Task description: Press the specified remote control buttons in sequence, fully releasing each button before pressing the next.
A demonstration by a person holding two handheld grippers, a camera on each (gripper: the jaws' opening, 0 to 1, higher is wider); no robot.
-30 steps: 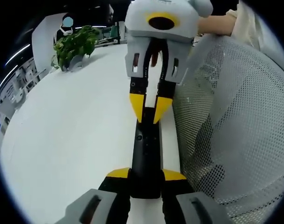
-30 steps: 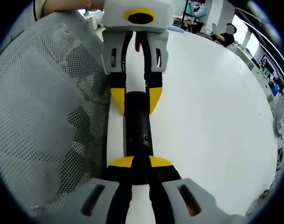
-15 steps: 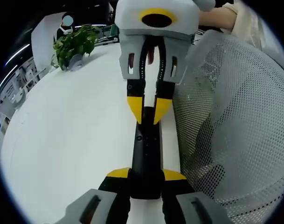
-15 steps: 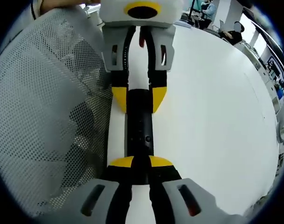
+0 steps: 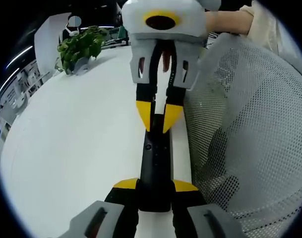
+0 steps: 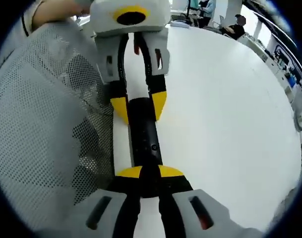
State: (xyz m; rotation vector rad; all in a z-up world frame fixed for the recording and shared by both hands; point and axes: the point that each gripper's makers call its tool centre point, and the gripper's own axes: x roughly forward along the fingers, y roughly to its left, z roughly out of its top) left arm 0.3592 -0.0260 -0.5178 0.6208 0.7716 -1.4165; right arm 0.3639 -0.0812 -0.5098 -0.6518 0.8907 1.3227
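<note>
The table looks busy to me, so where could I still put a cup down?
The white table is bare between the remote and the potted plant; in the right gripper view that same open side runs to the far edge. It is crowded along the remote, gripped at both ends, with the mesh chair pressed alongside.

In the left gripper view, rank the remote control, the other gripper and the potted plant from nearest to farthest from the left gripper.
1. Remote control, held in its own fingers.
2. Right gripper, at the remote's far end.
3. Potted plant, far upper left on the white table.
</note>
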